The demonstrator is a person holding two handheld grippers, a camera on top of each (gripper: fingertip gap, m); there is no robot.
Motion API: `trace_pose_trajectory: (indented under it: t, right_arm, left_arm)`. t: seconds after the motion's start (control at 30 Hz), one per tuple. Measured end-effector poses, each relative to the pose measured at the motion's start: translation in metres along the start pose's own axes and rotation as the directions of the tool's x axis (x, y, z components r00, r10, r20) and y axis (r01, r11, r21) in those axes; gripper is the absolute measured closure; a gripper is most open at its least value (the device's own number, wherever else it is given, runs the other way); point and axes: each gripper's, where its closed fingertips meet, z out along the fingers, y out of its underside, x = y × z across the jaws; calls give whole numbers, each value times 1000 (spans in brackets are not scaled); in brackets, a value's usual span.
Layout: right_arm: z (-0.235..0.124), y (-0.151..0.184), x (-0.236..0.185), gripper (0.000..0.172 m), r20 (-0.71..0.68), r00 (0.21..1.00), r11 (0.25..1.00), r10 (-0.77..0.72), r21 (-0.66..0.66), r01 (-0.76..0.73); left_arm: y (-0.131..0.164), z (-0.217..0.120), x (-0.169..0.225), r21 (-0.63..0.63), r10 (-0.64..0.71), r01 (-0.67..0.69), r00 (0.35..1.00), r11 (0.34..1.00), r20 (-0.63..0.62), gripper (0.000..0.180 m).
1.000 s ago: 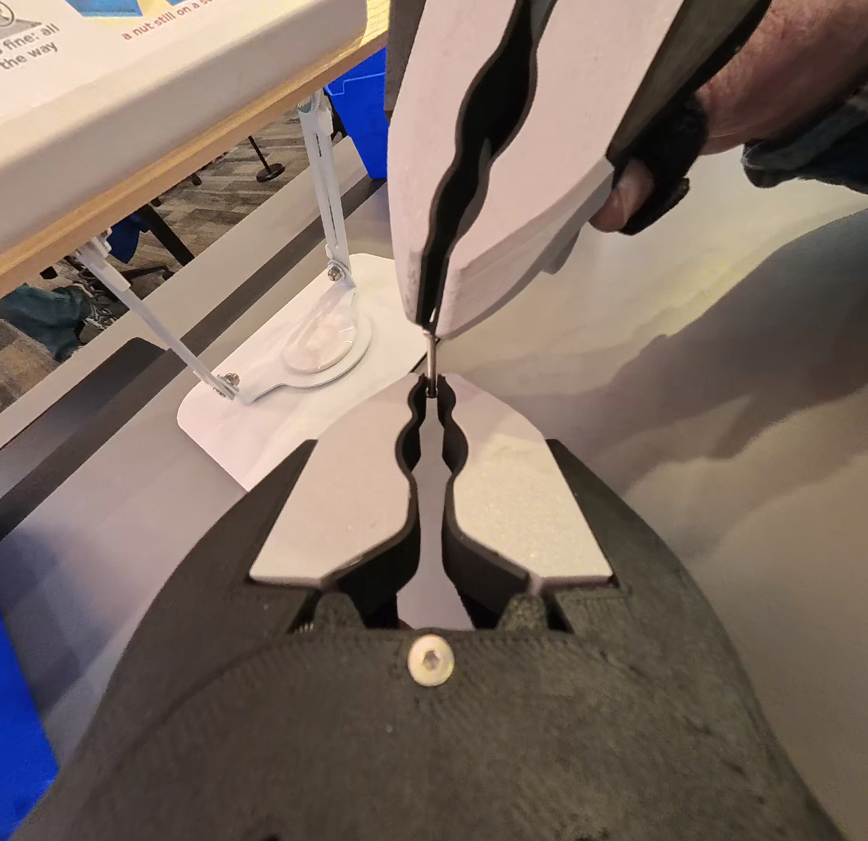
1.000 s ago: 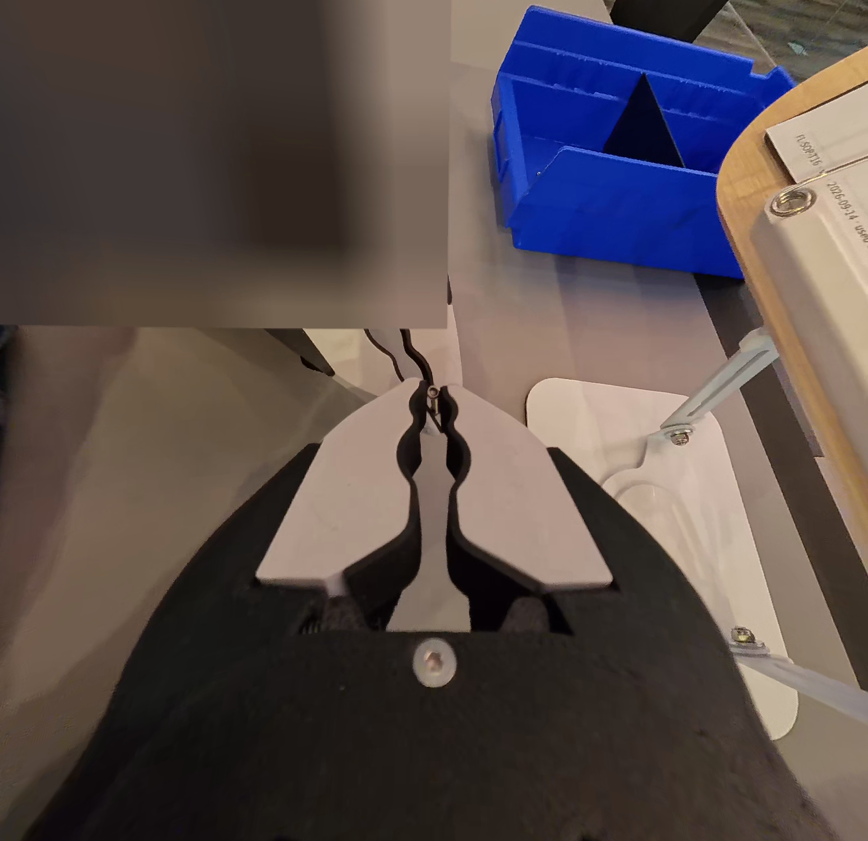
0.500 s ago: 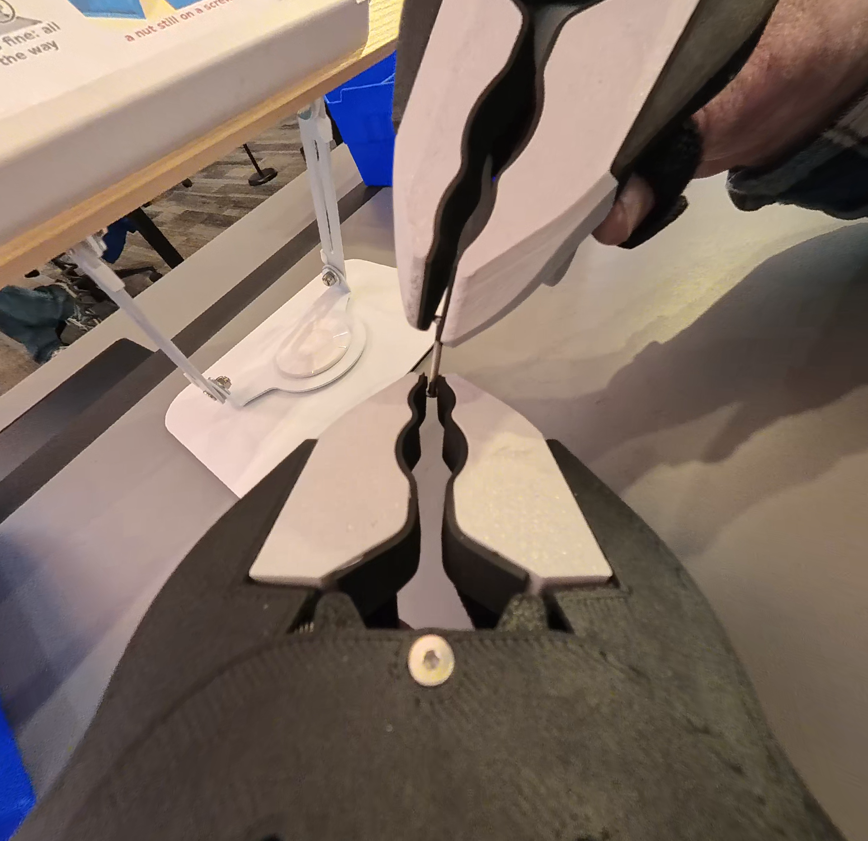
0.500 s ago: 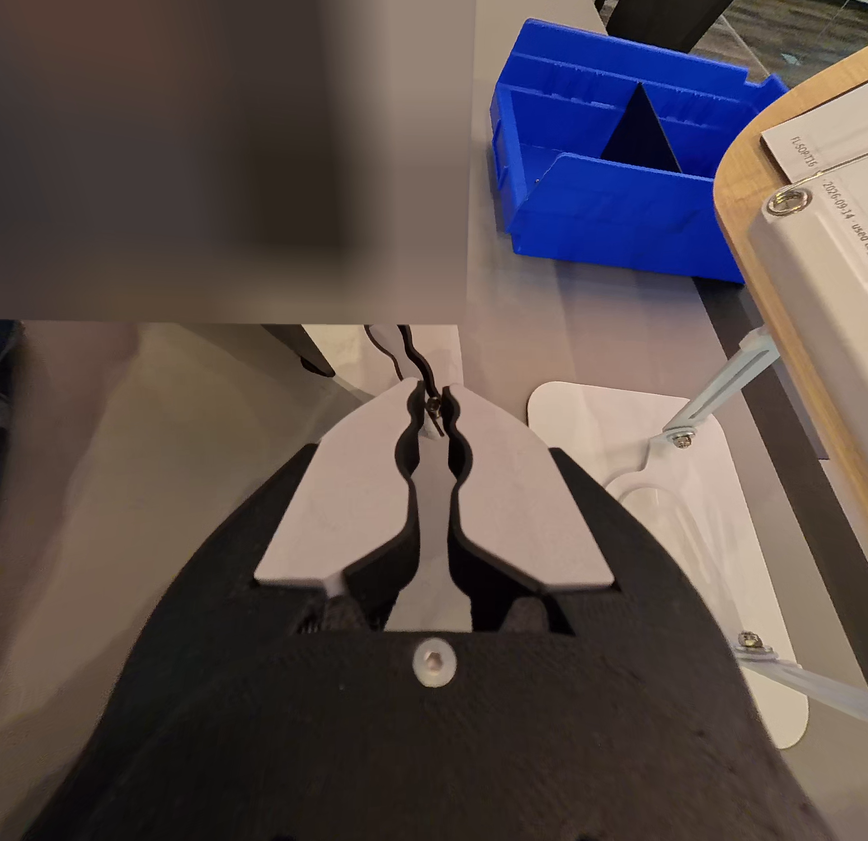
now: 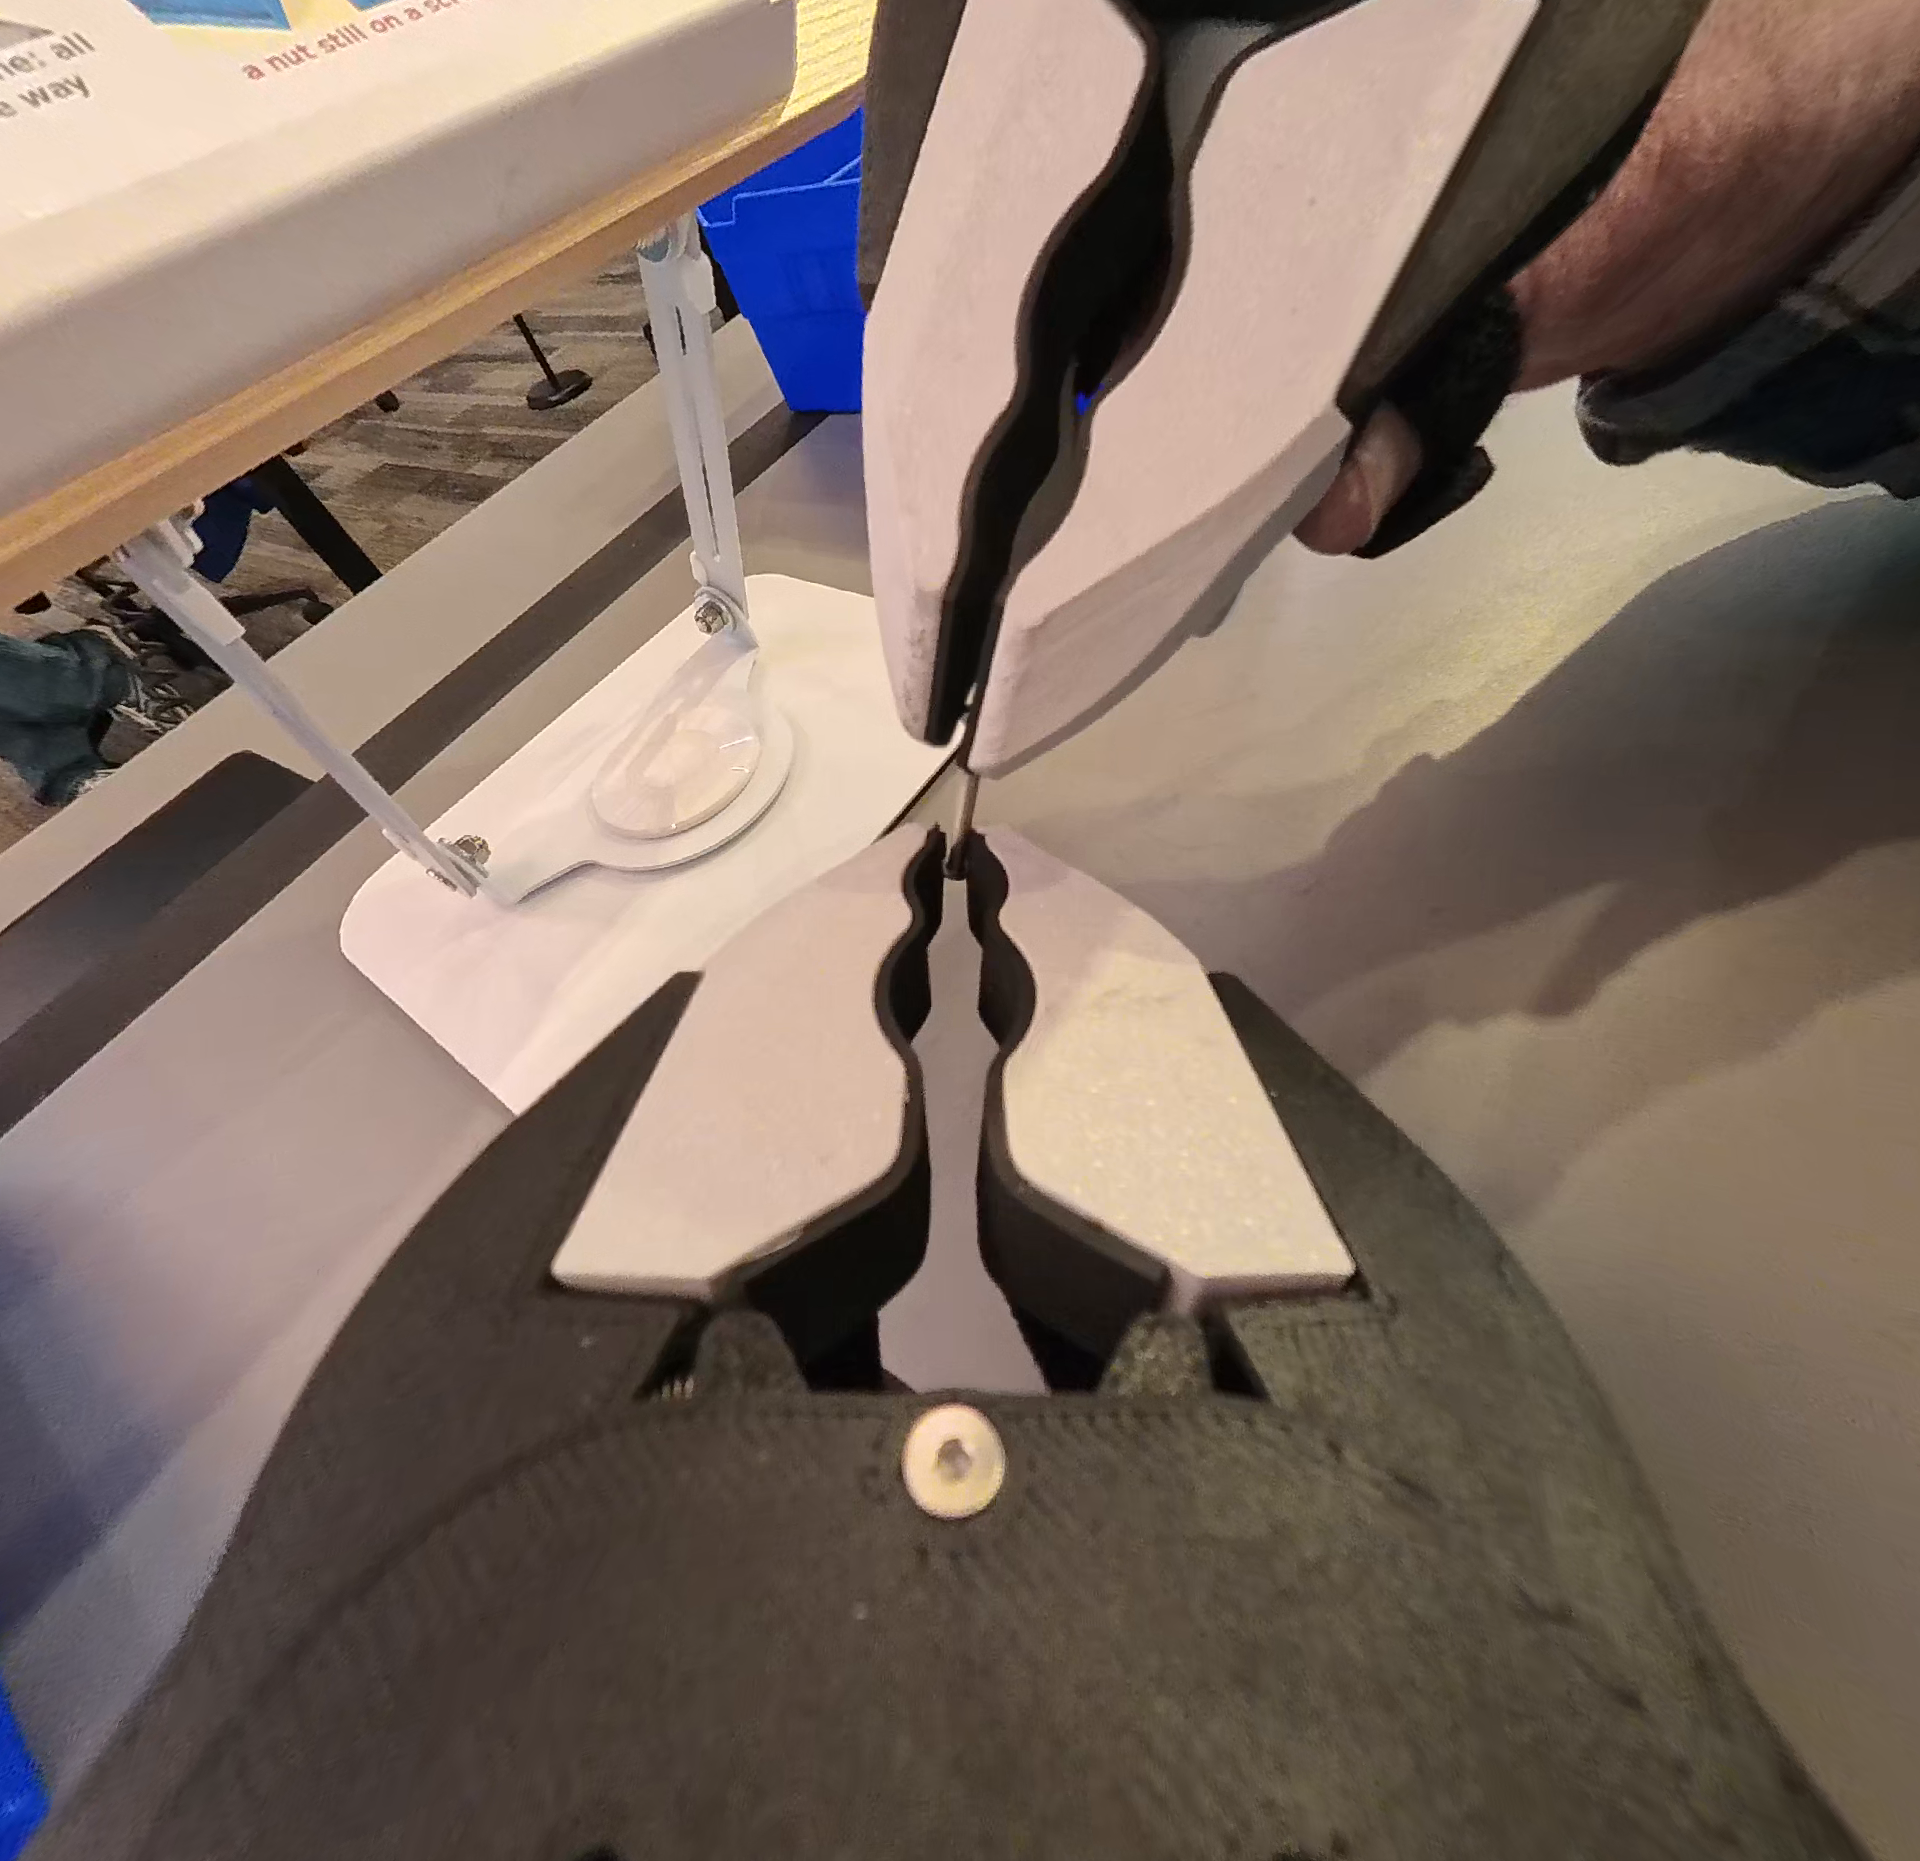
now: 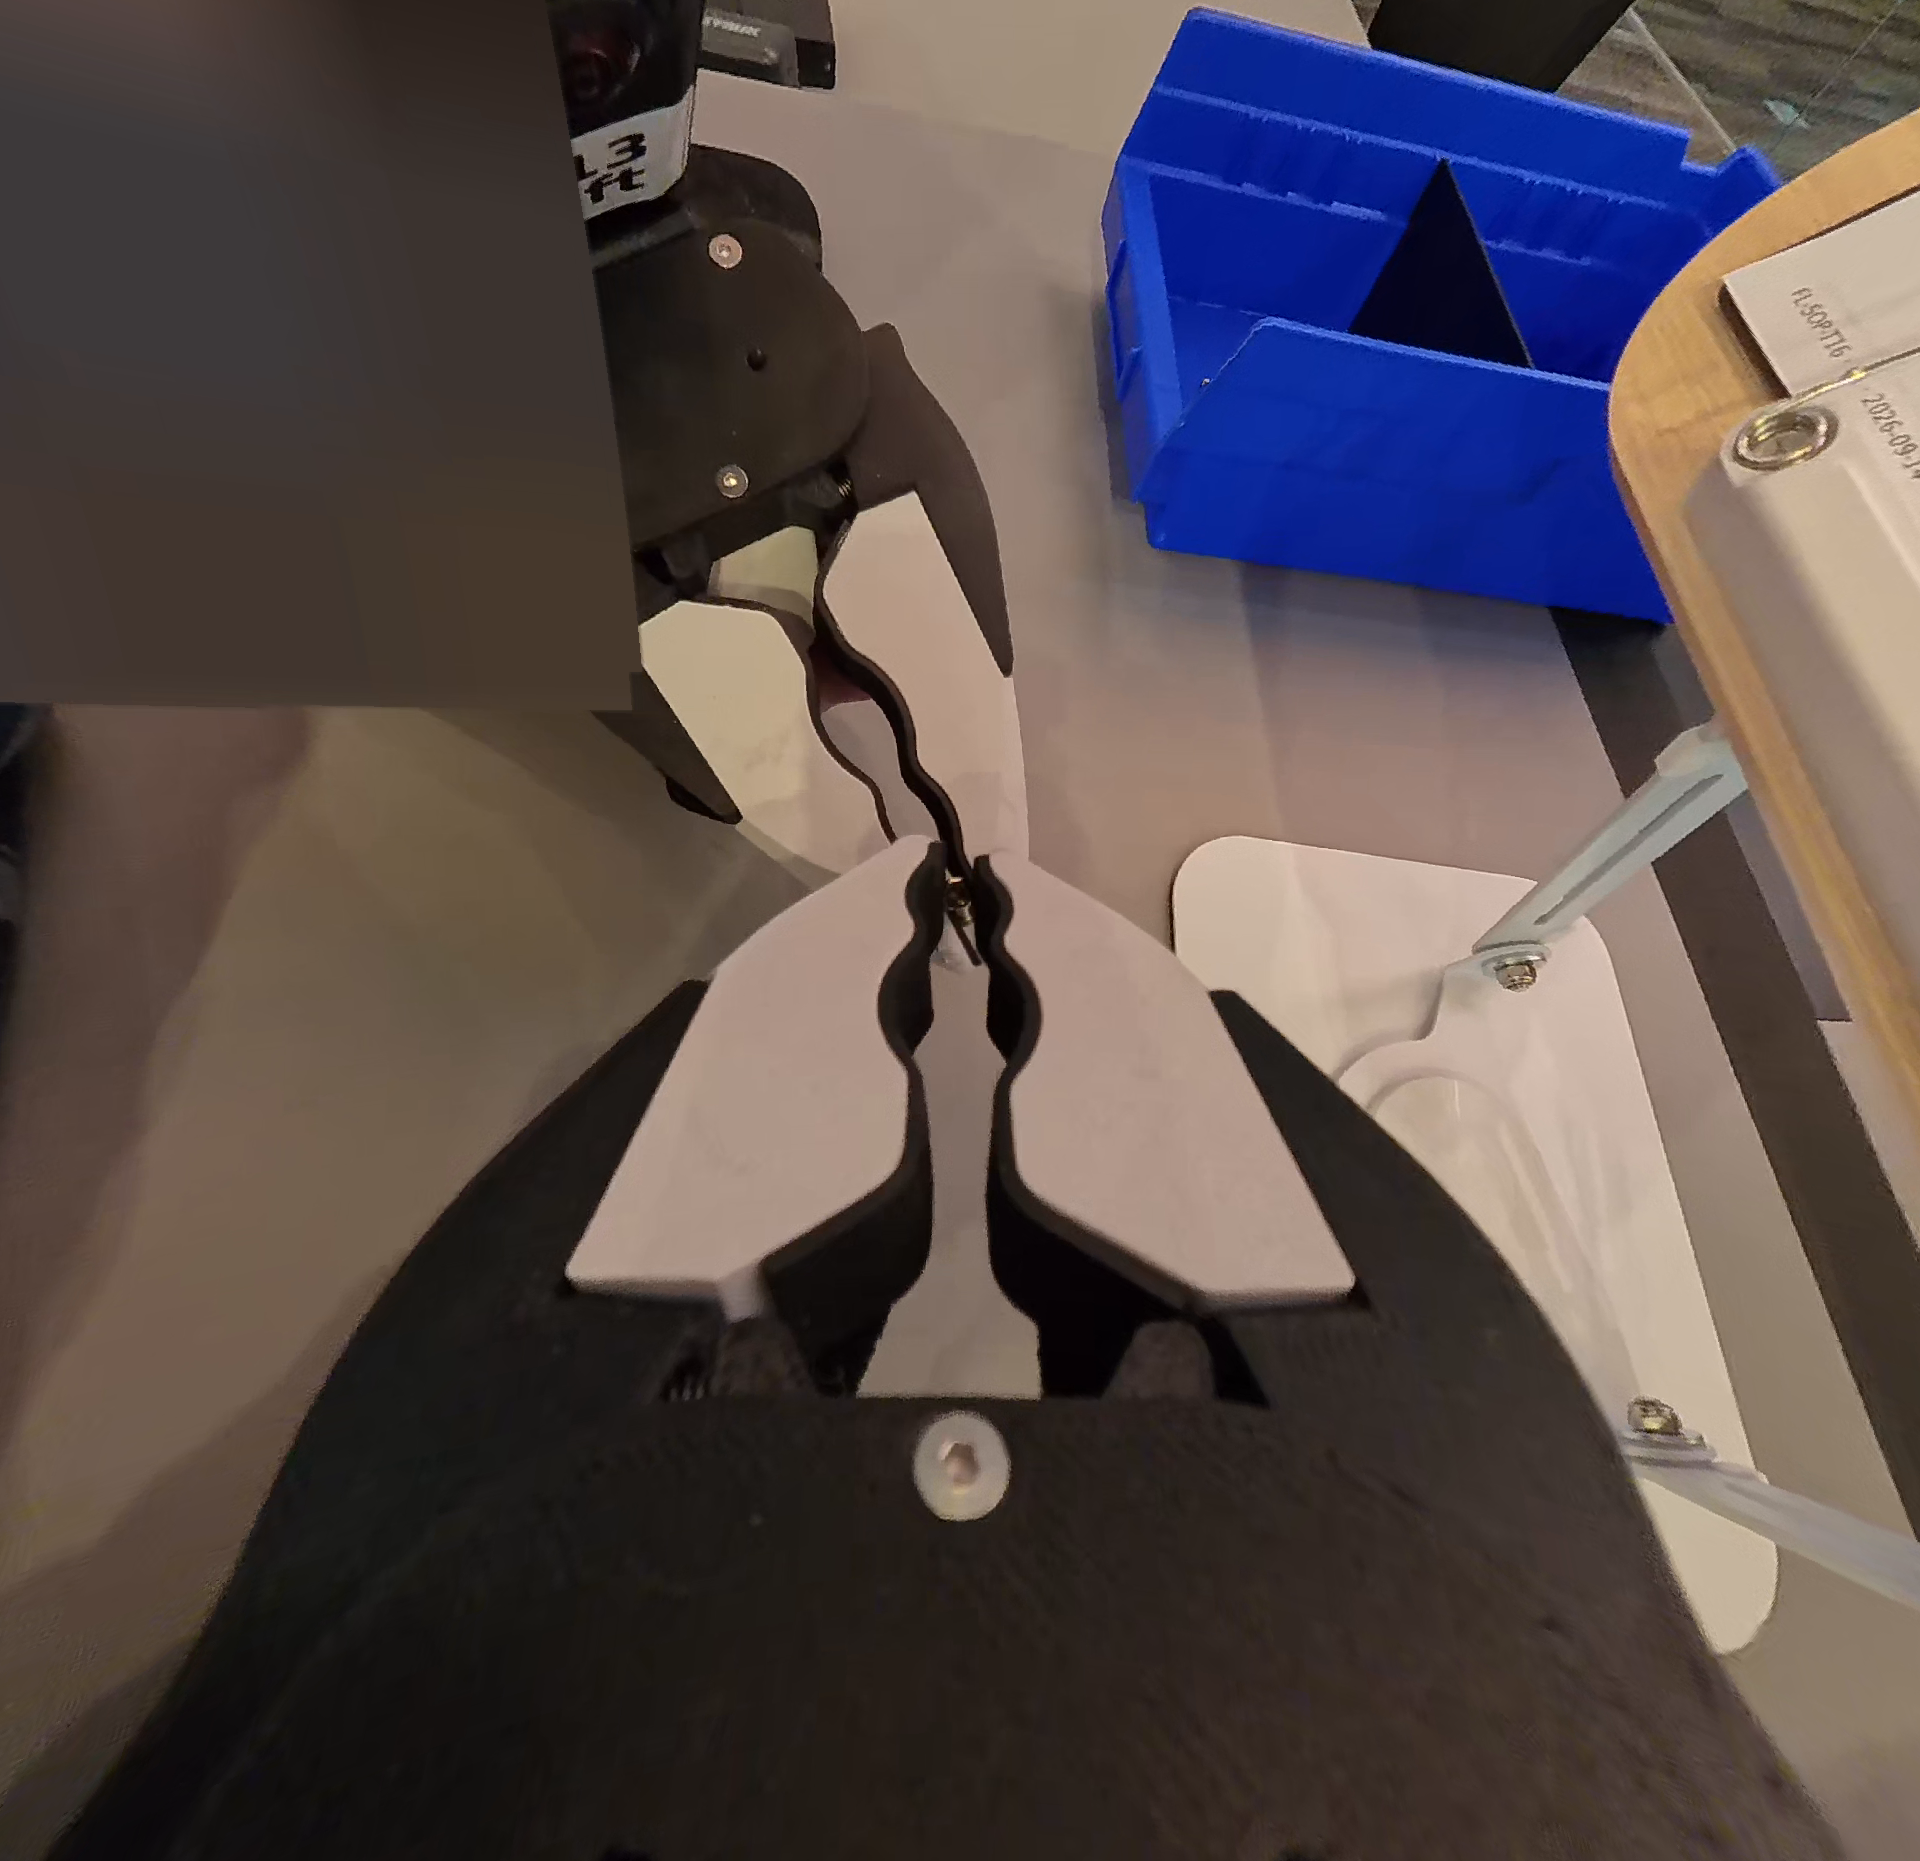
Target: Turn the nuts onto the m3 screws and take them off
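From left to right in the left wrist view: a white stand base (image 5: pixel 623 876) lies on the grey table (image 5: pixel 1558 980), just beside the left gripper (image 5: pixel 951 855), whose jaws pinch one end of a thin metal screw (image 5: pixel 966 809). Above it, the right gripper (image 5: pixel 961 736) clamps the screw's other end, narrow again (half a second ago its jaws gaped wider). Both grips therefore look re-seated. A blue bin (image 6: pixel 1403 440) sits well apart.
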Motion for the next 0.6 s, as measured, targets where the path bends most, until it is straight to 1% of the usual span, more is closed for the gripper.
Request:
trace_pose_trajectory:
  t: [0.13,0.37,0.5,0.6]
  right_arm:
    - [0,-2,0,167,-24,999,999,-37,-2,37]
    - [3,2,-1,167,-67,990,992,-121,-51,117]
    - [3,4,-1,167,-60,990,990,-127,-73,122]
    - [4,8,-1,167,-64,986,983,-152,-114,144]
  left_arm:
    - [-1,0,2,20,-83,84,995,996,-56,177]
    - [2,2,4,-7,-86,86,994,996,-69,177]
    - [4,4,5,-20,-80,79,994,997,-68,177]
    - [8,5,4,-49,-58,55,997,997,-53,177]
